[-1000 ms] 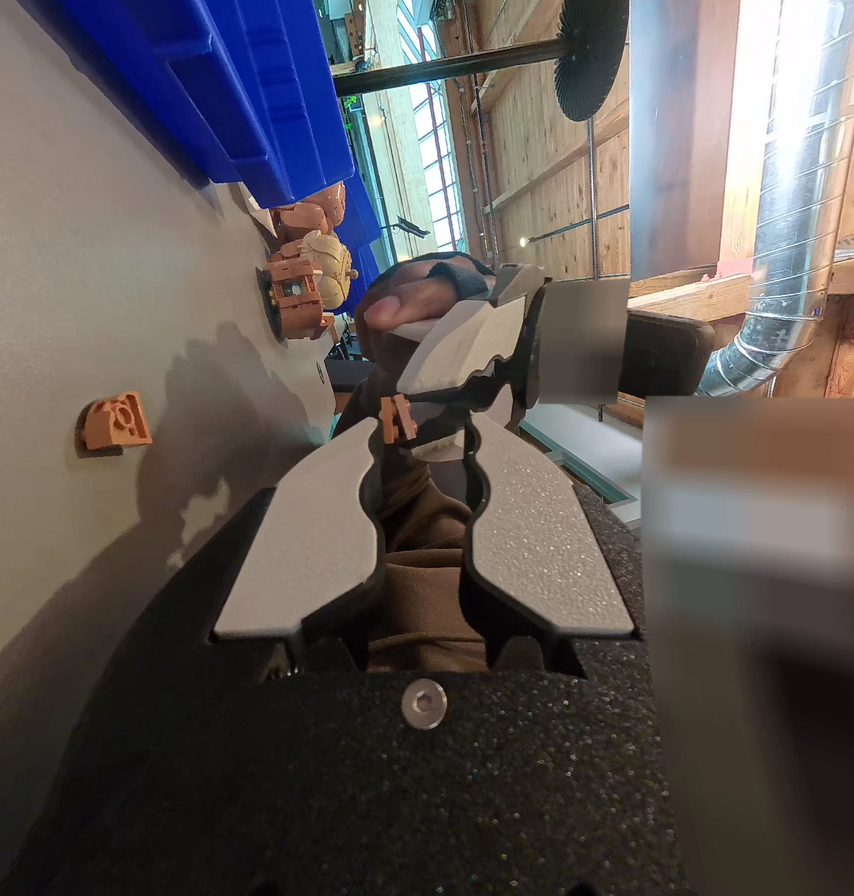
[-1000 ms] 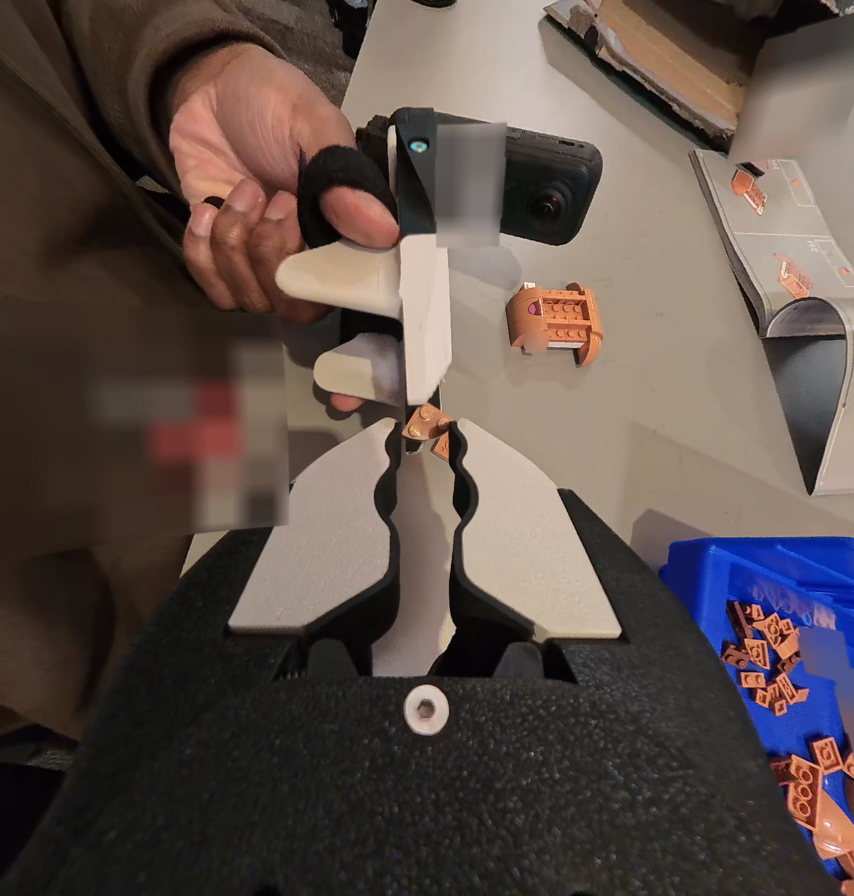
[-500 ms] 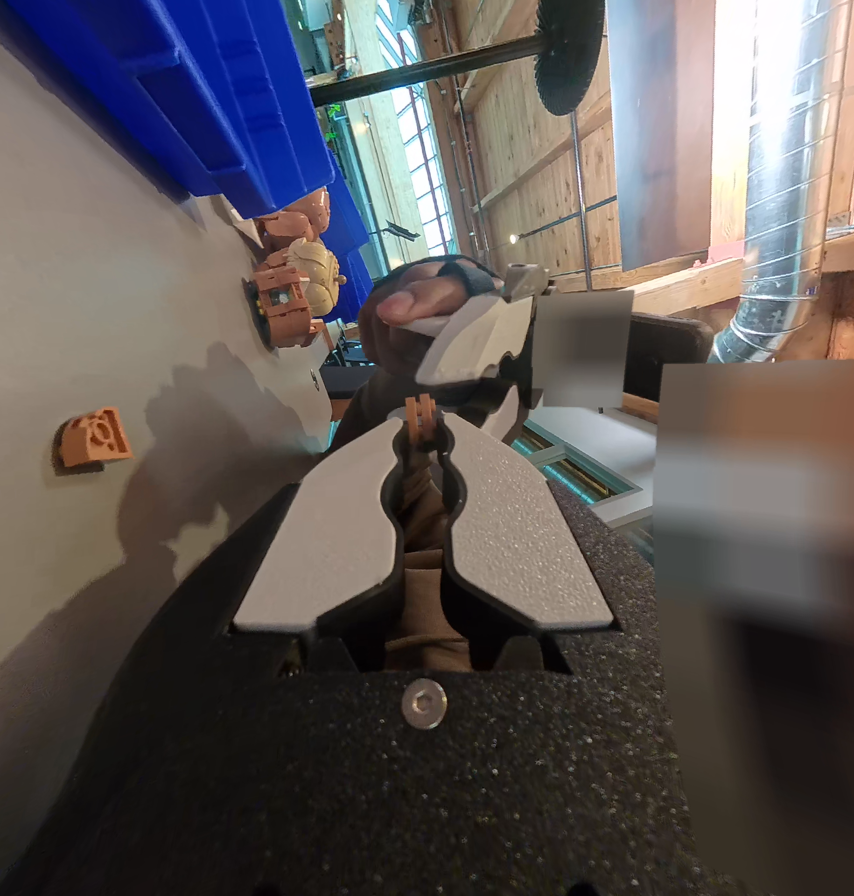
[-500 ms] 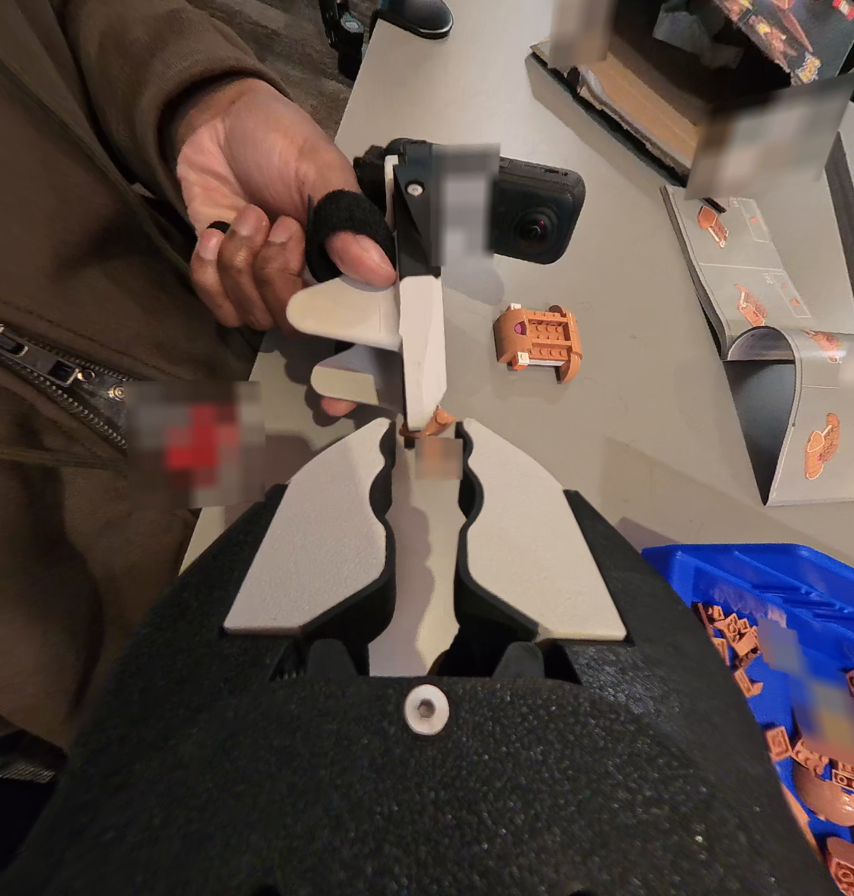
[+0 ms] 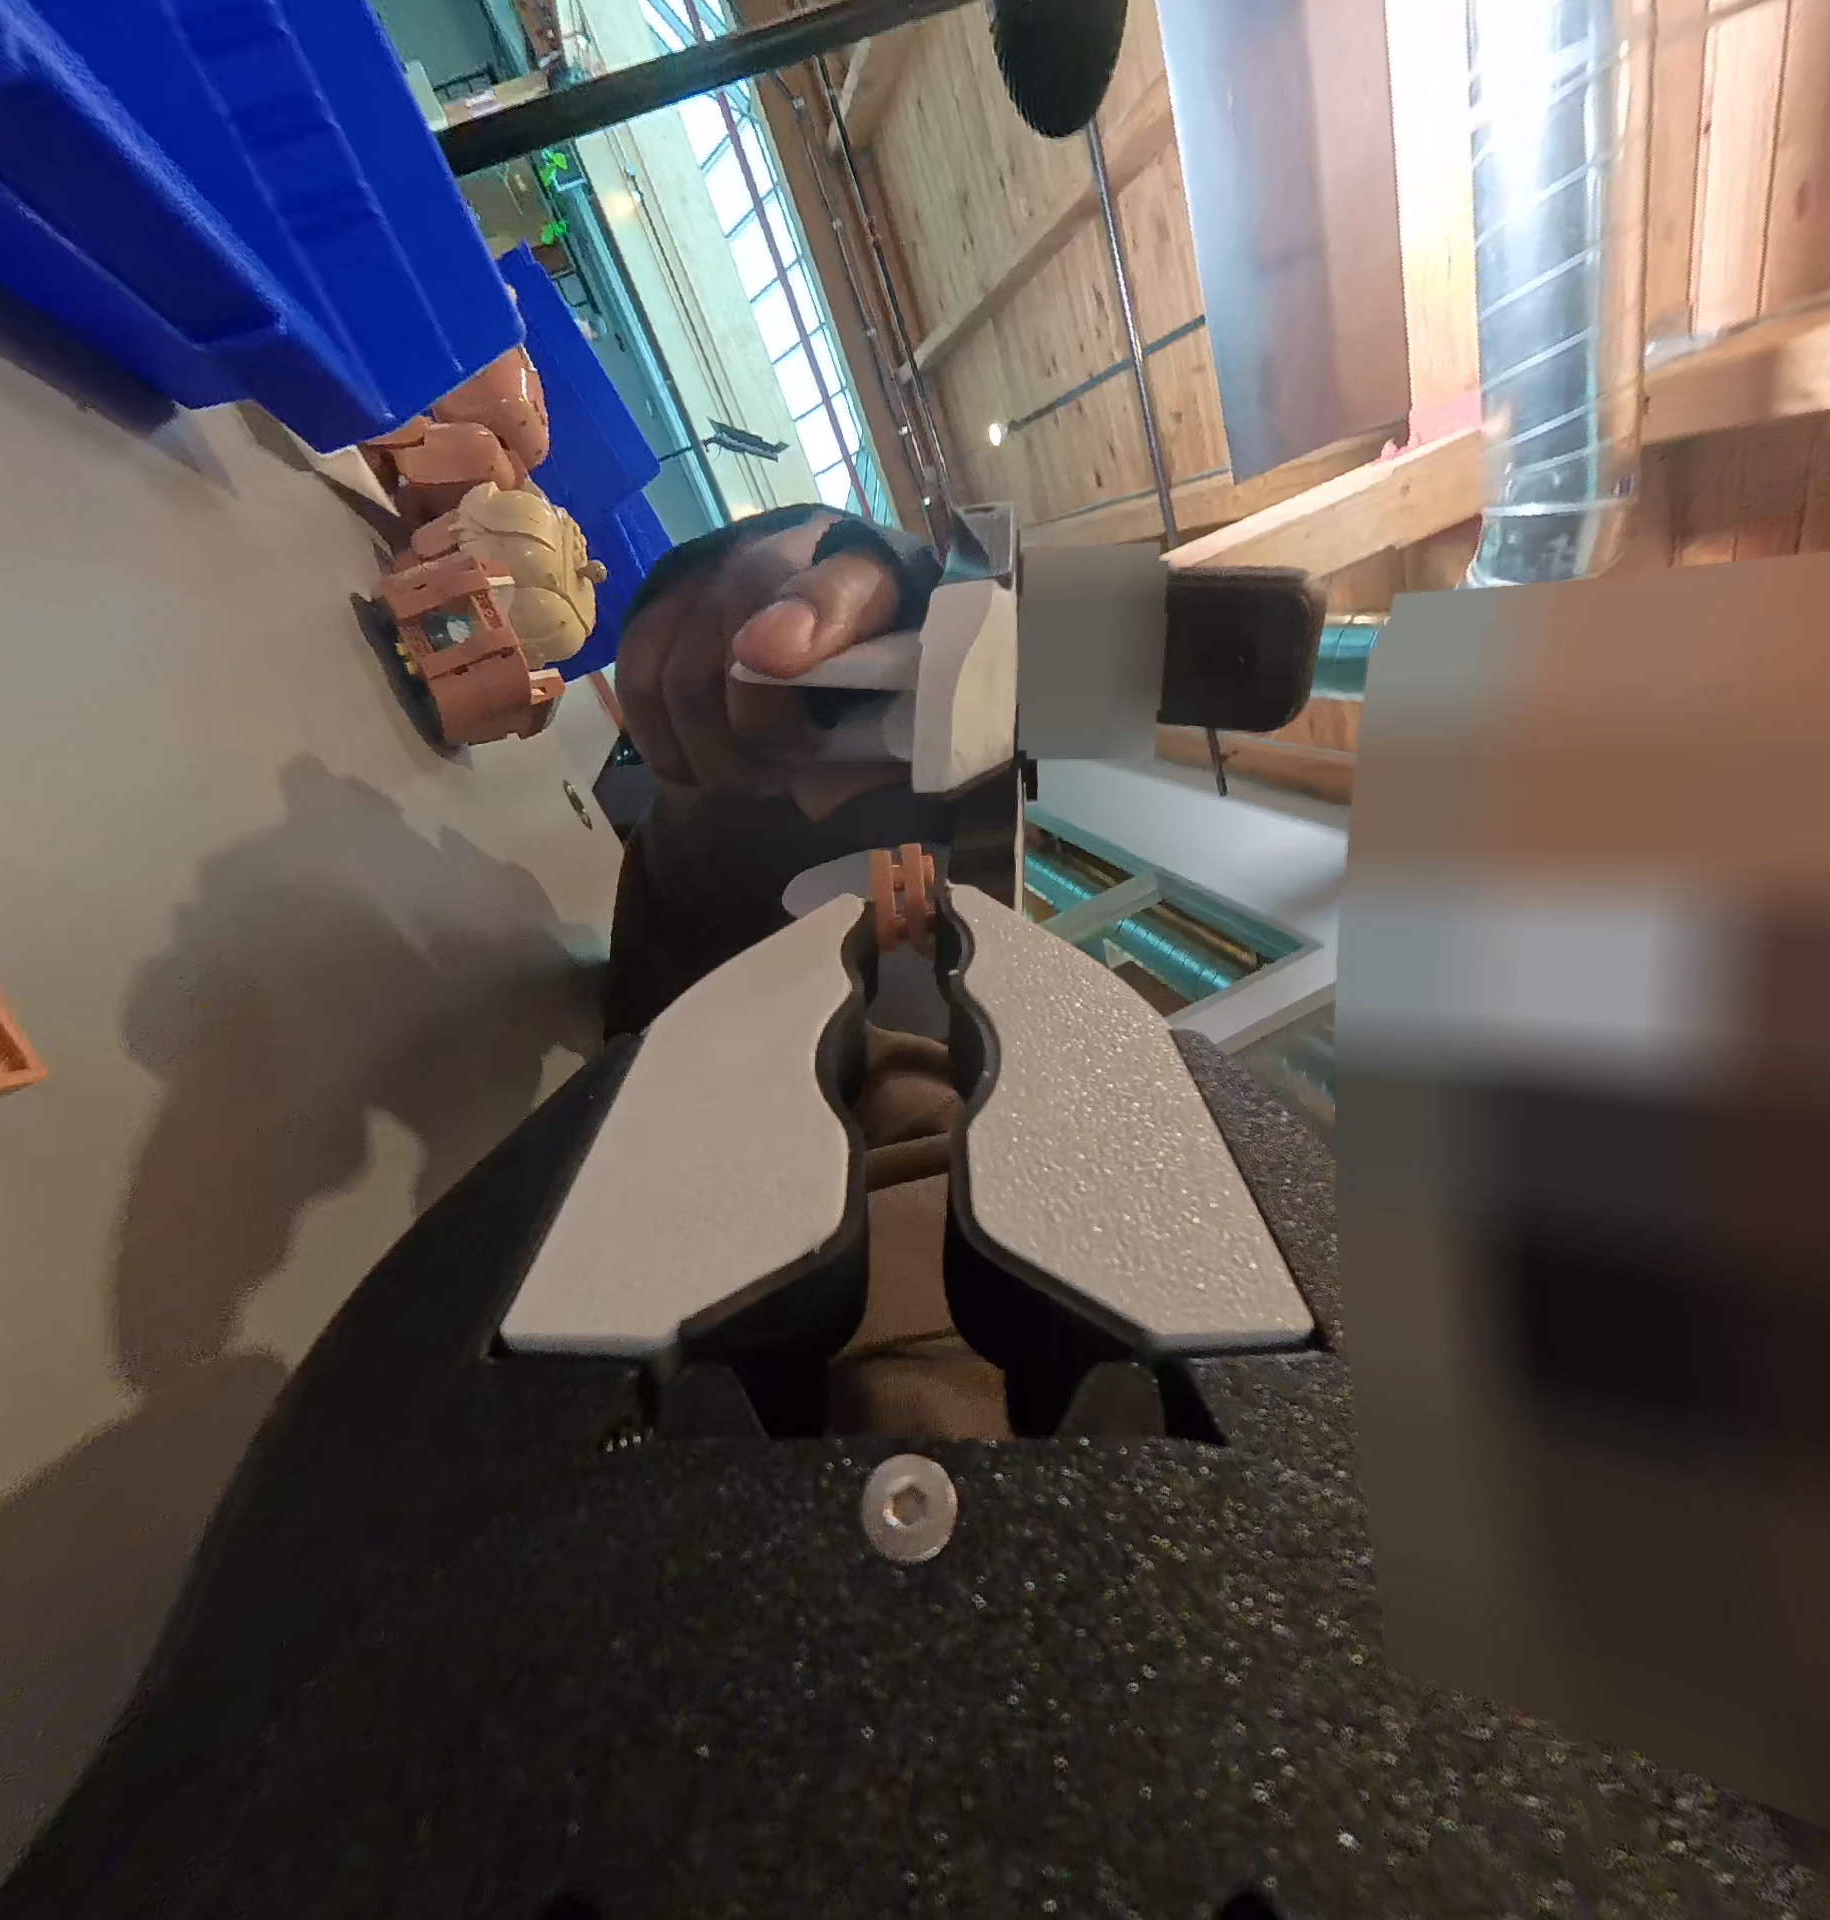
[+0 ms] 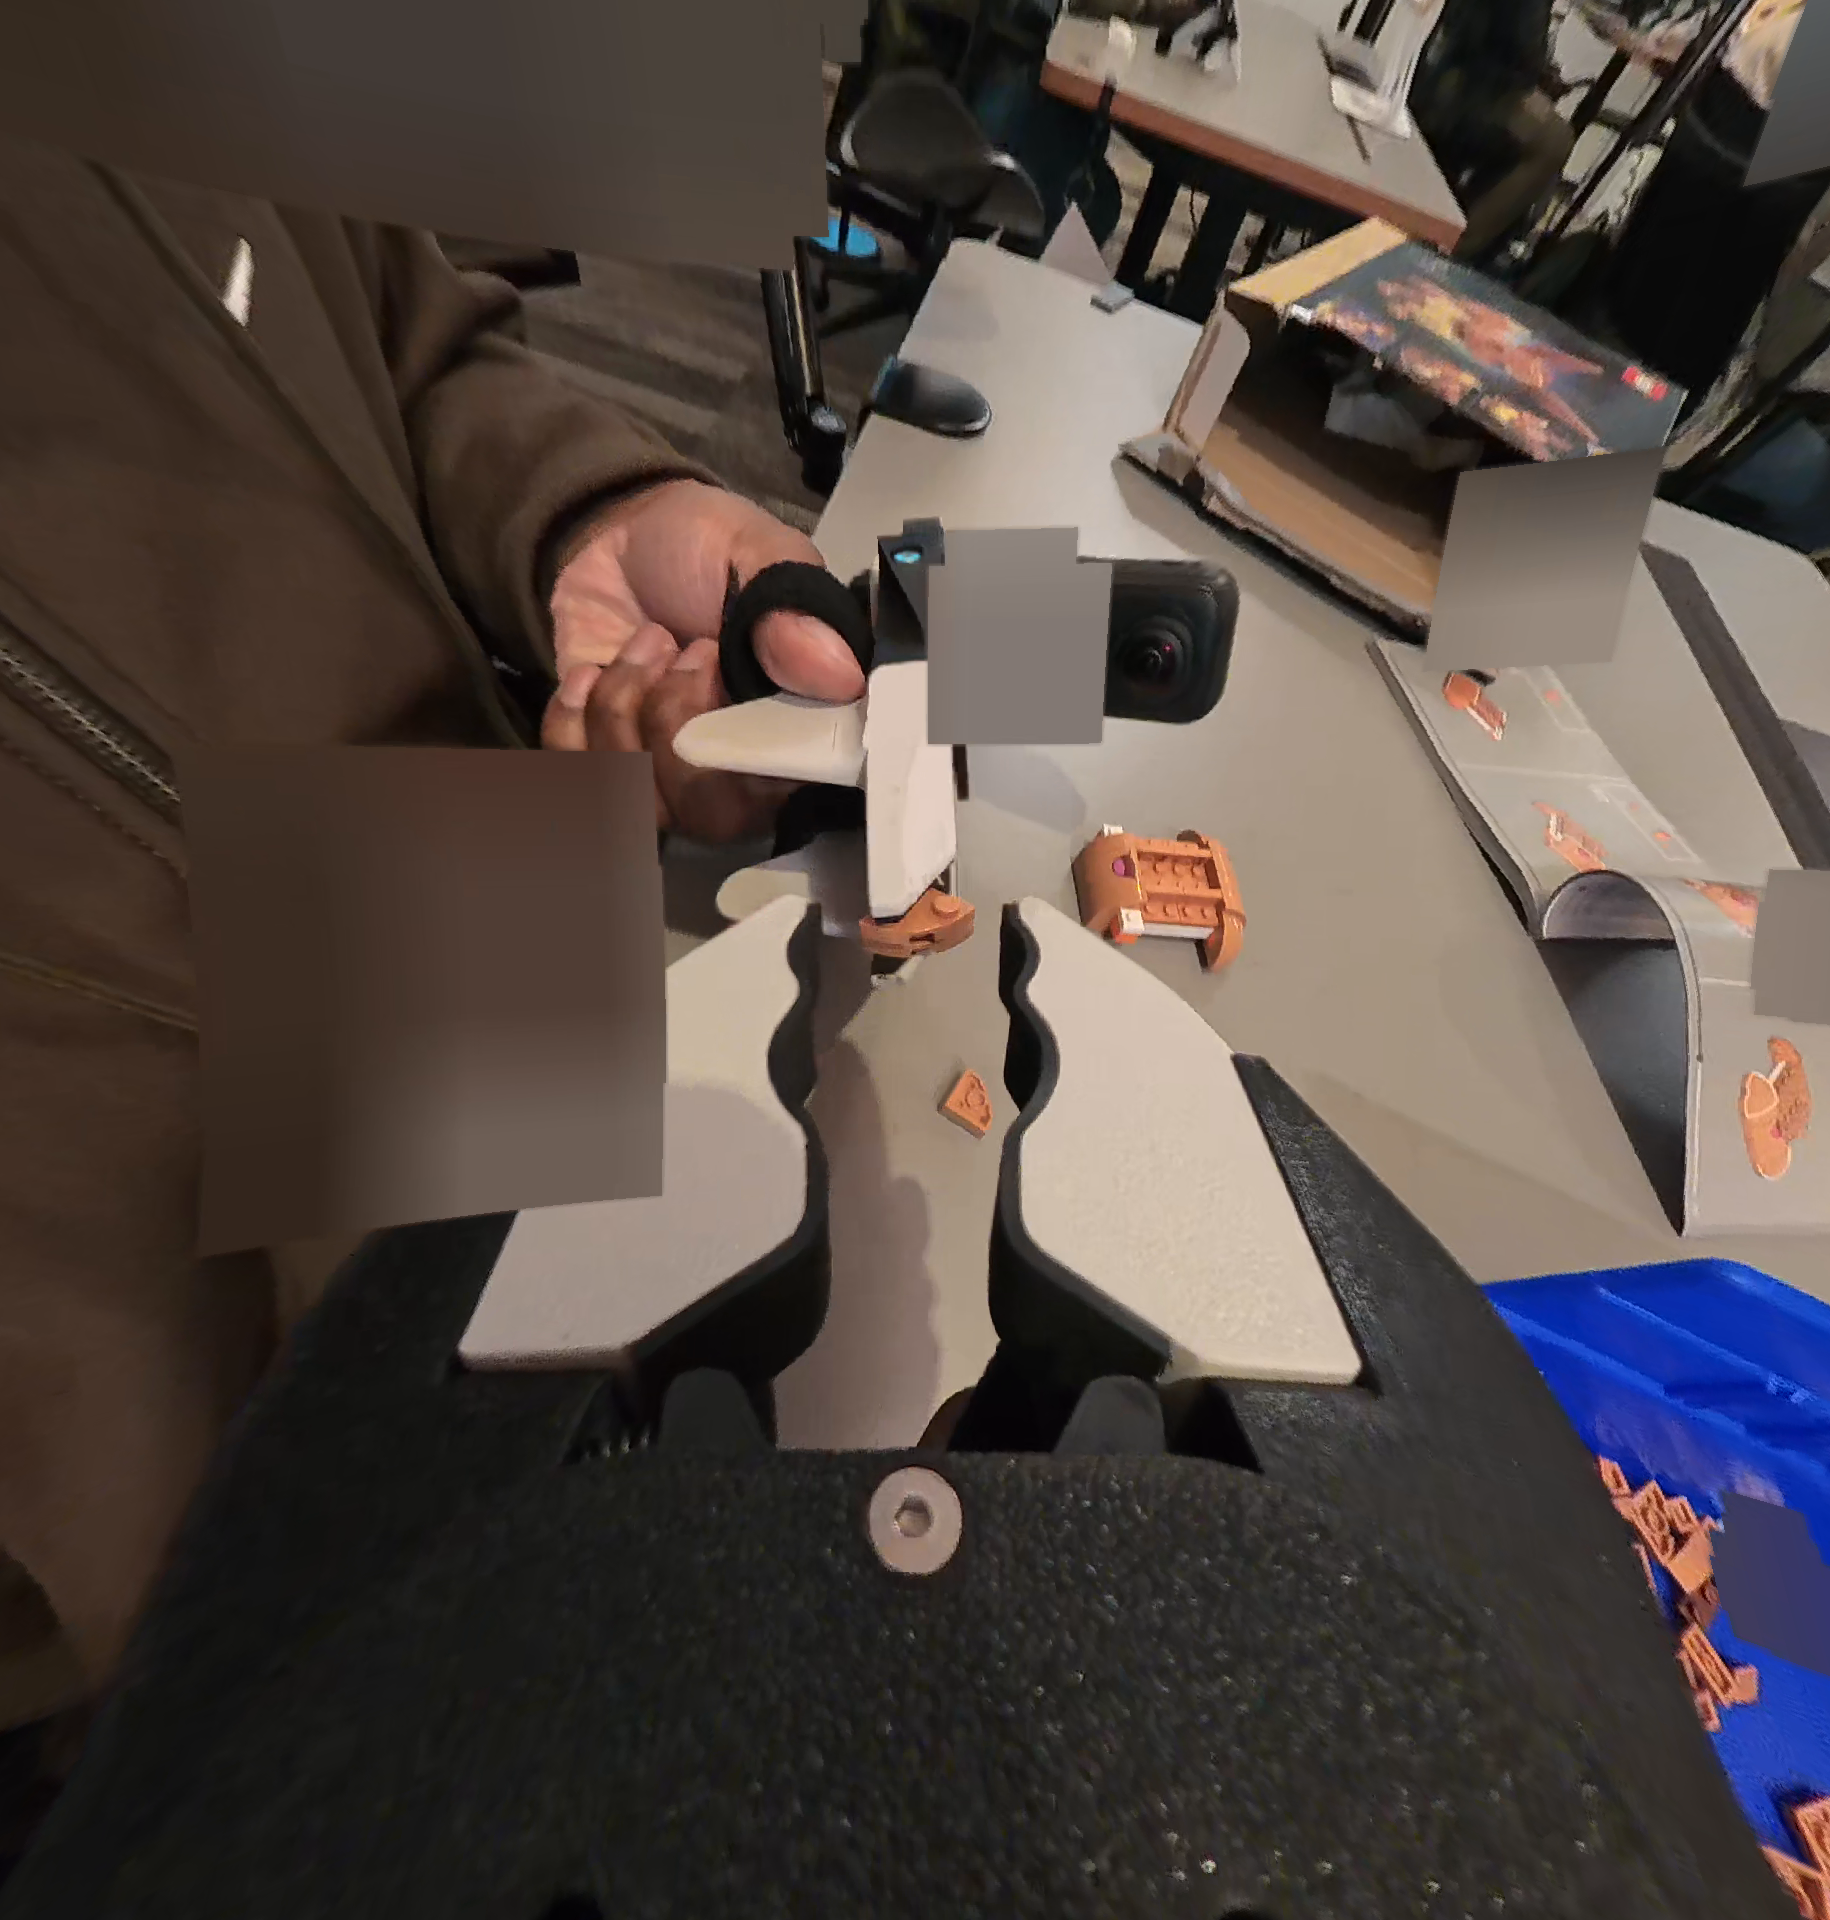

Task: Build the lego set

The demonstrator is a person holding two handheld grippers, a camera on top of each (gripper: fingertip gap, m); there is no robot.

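My left gripper (image 5: 903,920) has its fingers pinched on a small orange lego piece (image 5: 903,902), held at the very tips, a stack of thin plates seen edge-on; in the right wrist view that same piece (image 6: 916,923) hangs under the left gripper's white fingers at about 12 o'clock from my right gripper. My right gripper (image 6: 906,914) has its fingers spread, with nothing between them, and its tips sit just short of the held piece, one on each side. Through that gap, low toward 6 o'clock from the held piece, a small orange wedge plate (image 6: 970,1101) lies flat on the grey table (image 6: 1358,987). At 3 o'clock from the held piece rests a larger orange lego sub-assembly (image 6: 1160,883), studs up, apart from the grippers. Farther out at 3 o'clock an open instruction booklet (image 6: 1638,831) lies with a page curled over. At 5 o'clock a blue bin (image 6: 1659,1382) holds loose orange bricks. At 1 o'clock a cardboard box (image 6: 1337,416) stands open. In the left wrist view a brown and cream lego figure (image 5: 475,634) stands on the table beside blue bins (image 5: 215,208).
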